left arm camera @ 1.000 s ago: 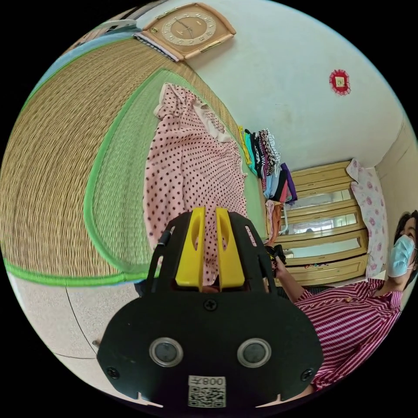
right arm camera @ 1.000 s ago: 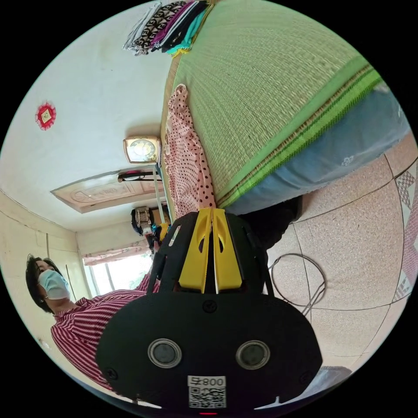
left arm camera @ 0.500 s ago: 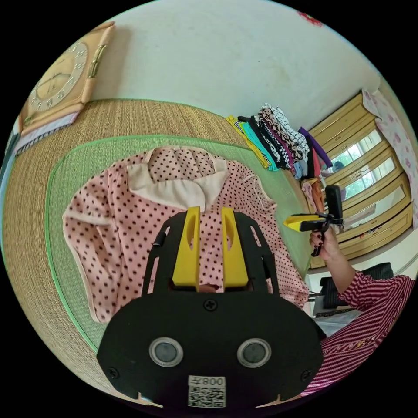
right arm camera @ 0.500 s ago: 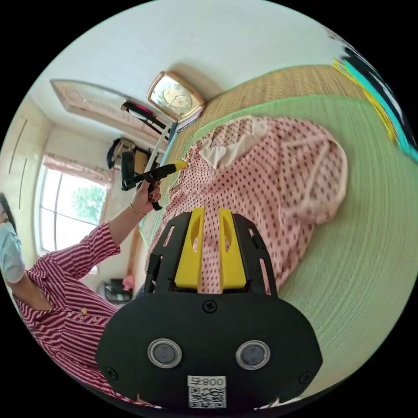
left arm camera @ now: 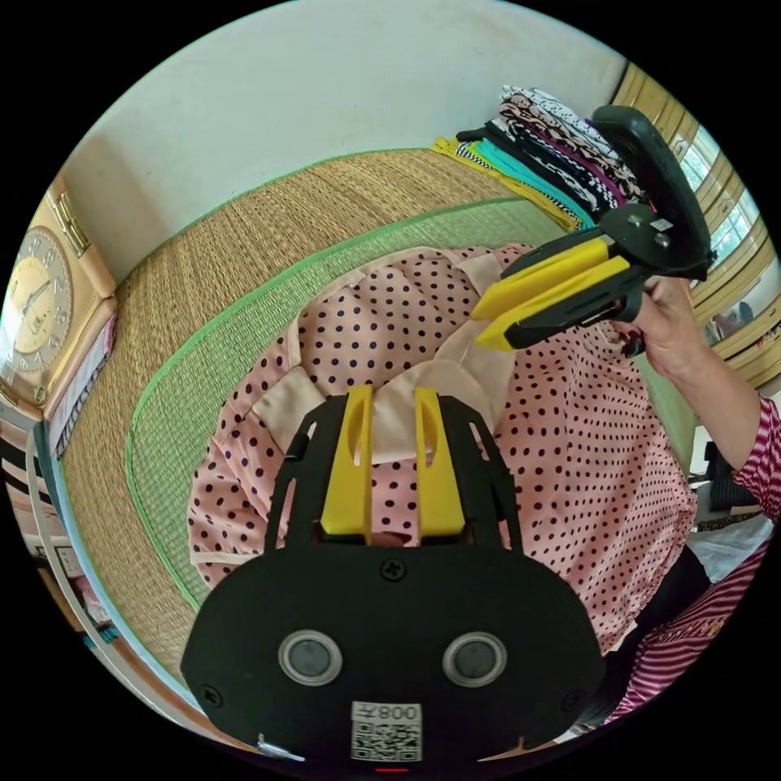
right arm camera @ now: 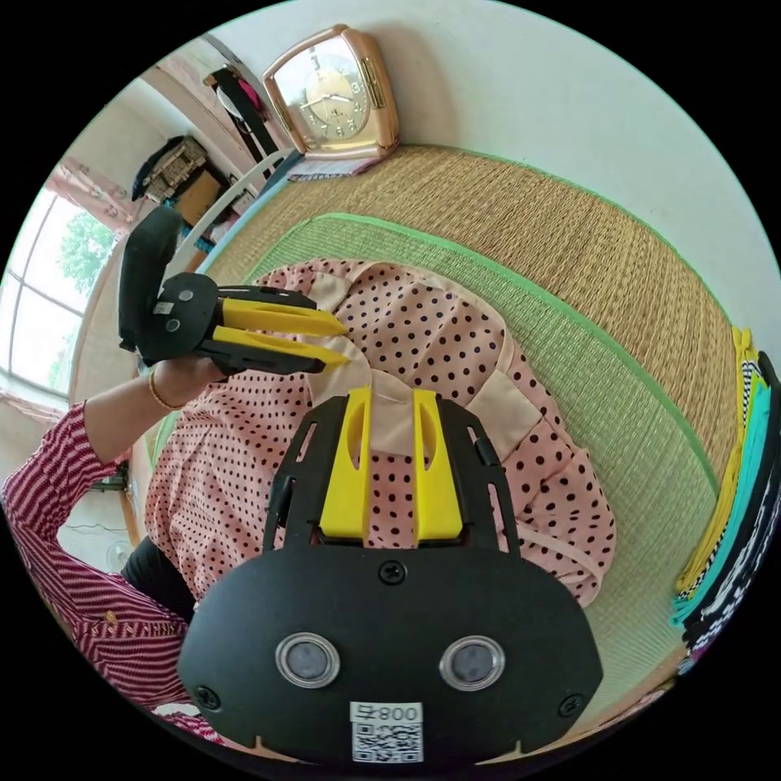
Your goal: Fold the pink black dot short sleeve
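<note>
Both grippers, left gripper (left arm camera: 390, 399) and right gripper (right arm camera: 381, 400), now hover jaws apart over my pink shirt (left arm camera: 569, 455)'s collar (right arm camera: 390, 423); mat (right arm camera: 618, 407) edge and stacked clothes (right arm camera: 736, 496) lie beyond.

Only the clock (right arm camera: 335, 96) face carries numerals, too small to read.

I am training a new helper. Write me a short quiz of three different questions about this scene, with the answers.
1. True or false: the left tool is shut on the pink dotted shirt.
2. Which part of the shirt do both tools hover over? A) hem B) collar C) sleeve
3. Fill in: a ____ leans against the wall beside the woven mat.

Key
1. False; its jaws stand apart. The right tool is open too.
2. B, the pale collar.
3. Clock.
</note>
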`<action>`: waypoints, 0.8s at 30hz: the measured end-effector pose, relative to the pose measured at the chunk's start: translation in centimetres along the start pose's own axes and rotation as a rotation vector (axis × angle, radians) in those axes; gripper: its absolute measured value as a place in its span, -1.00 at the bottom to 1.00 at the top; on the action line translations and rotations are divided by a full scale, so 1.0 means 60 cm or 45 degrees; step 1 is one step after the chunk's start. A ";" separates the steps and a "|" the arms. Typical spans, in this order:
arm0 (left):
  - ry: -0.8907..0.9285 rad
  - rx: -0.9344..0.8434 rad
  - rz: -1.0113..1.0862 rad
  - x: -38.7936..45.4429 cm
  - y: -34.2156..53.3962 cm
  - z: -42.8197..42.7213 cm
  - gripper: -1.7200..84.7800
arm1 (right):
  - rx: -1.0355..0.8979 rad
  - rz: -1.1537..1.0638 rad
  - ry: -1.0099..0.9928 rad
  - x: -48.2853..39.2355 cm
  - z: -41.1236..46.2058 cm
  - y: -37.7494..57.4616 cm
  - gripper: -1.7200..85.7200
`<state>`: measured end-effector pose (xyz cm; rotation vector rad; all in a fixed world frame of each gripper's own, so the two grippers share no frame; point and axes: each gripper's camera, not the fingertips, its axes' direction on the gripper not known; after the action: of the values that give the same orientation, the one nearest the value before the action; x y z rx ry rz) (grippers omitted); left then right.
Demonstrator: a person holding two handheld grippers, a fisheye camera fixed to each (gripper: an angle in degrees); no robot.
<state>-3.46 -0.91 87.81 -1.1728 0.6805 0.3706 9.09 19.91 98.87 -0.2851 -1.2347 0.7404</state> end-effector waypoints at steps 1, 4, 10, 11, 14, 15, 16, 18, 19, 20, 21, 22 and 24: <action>0.007 0.002 0.004 0.002 -0.001 -0.002 -0.82 | -0.028 -0.015 0.018 -0.002 0.020 -0.003 -0.78; 0.016 0.023 0.006 0.008 -0.007 -0.013 -0.88 | -0.026 -0.032 0.104 -0.009 0.046 0.001 -0.83; 0.059 0.138 -0.059 -0.001 -0.010 -0.069 -0.93 | -0.027 -0.027 0.114 0.001 0.056 0.009 -0.93; 0.083 0.178 -0.073 -0.004 -0.006 -0.085 -0.93 | -0.018 -0.024 0.103 0.004 0.053 0.014 -0.94; 0.143 0.254 -0.102 -0.013 0.014 -0.123 -0.93 | 0.039 -0.037 0.031 0.009 0.032 0.039 -0.95; 0.170 0.274 -0.105 -0.016 0.025 -0.137 -0.93 | 0.058 -0.042 0.020 0.009 0.025 0.047 -0.95; 0.184 0.284 -0.106 -0.018 0.031 -0.143 -0.93 | 0.099 -0.053 -0.017 0.011 0.011 0.064 -0.95; 0.217 0.303 -0.101 -0.021 0.057 -0.159 -0.93 | 0.140 -0.074 -0.097 0.015 -0.008 0.092 -0.95; 0.221 0.297 -0.098 -0.021 0.063 -0.160 -0.93 | 0.170 -0.088 -0.142 0.019 -0.017 0.114 -0.96; 0.228 0.281 -0.090 -0.022 0.073 -0.161 -0.93 | 0.178 -0.091 -0.183 0.027 -0.022 0.134 -0.96; 0.229 0.246 -0.086 -0.023 0.081 -0.157 -0.92 | 0.179 -0.087 -0.197 0.031 -0.023 0.143 -0.96; 0.228 0.225 -0.088 -0.024 0.084 -0.155 -0.92 | 0.166 -0.078 -0.224 0.040 -0.021 0.160 -0.96; 0.252 0.176 -0.105 -0.030 0.095 -0.149 -0.91 | 0.131 -0.079 -0.296 0.053 -0.013 0.179 -0.96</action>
<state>-10.83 -7.06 82.92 -1.1103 0.8141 0.1358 6.42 30.06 94.82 -0.0763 -1.4126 0.7966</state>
